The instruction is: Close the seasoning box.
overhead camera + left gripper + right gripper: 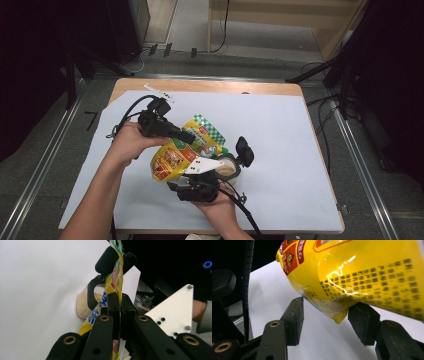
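Your left gripper (120,307) pinches the yellow pouch (181,152) tight by its top, while your right gripper (325,315) stands half open around its bottom corner, pads barely touching.

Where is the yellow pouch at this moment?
In the high view the yellow pouch is near the table's middle, above the white sheet, pinched by the left gripper, with the right gripper and a clear jar at its right.

Jaws of the left gripper (120,311) are pinched tight on the yellow pouch's (115,280) edge, which runs up past the fingertips, with what looks like a clear container of beige powder (83,303) just beyond them.
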Demonstrator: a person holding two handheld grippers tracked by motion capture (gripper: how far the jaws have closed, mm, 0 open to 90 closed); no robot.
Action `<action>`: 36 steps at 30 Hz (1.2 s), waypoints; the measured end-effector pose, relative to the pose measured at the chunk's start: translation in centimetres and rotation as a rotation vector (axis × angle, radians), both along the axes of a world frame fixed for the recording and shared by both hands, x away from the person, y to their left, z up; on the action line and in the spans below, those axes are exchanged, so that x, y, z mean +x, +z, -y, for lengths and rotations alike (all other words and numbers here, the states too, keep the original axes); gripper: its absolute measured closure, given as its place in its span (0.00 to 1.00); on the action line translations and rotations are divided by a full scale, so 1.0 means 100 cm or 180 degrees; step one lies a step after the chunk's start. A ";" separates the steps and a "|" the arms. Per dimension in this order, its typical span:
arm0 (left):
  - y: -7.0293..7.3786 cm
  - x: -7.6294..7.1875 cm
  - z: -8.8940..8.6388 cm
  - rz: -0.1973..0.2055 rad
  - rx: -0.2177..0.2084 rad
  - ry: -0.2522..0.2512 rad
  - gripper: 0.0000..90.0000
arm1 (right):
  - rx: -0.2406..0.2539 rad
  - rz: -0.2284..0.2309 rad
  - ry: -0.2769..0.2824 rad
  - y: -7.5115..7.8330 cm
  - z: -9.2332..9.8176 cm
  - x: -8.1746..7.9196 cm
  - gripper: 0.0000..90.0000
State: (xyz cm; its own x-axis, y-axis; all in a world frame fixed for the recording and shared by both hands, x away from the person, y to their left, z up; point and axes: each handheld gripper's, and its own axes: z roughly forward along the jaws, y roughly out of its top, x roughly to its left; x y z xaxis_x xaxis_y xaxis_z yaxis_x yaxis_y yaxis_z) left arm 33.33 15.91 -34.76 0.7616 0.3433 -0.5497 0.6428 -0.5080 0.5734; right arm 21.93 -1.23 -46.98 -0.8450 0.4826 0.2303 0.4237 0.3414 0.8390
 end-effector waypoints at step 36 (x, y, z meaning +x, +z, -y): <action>0.004 0.012 -0.066 0.0166 -0.0459 0.0492 1.00 | 0.0071 0.0181 -0.0151 0.009 0.015 0.008 0.51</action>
State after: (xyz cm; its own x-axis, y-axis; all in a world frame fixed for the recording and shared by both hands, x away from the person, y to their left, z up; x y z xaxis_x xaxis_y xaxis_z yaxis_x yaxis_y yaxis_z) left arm 34.56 22.47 -34.36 0.7346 0.3789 -0.5628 0.6743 -0.3160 0.6674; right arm 22.73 -2.74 -46.03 -0.8333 0.5177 0.1938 0.3903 0.3030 0.8694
